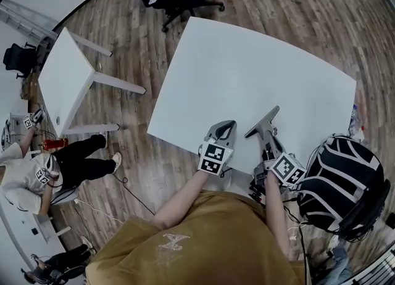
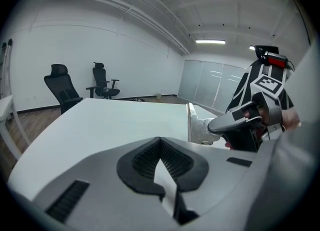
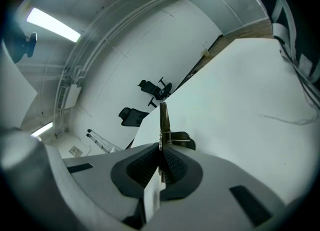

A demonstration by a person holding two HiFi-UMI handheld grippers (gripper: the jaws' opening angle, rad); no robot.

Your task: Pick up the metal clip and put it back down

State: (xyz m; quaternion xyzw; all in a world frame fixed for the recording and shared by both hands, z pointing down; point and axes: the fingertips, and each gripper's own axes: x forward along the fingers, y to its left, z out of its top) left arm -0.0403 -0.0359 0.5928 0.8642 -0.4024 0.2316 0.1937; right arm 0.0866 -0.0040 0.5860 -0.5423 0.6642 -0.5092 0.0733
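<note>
At one worktop's (image 1: 247, 74) near edge, the right hand-held gripper (image 3: 161, 149) pinches one clip (image 3: 163, 117); the left hand-held gripper (image 2: 161, 144) is pressed together, empty.

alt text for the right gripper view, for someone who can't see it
The right gripper has its jaws closed on the metal clip, which sticks out edge-on from between them, with the white table beyond. Two black office chairs stand by the far wall.

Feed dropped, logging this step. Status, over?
Left gripper shut, empty. Right gripper shut on metal clip, at near edge of white table. Nothing in the way.
</note>
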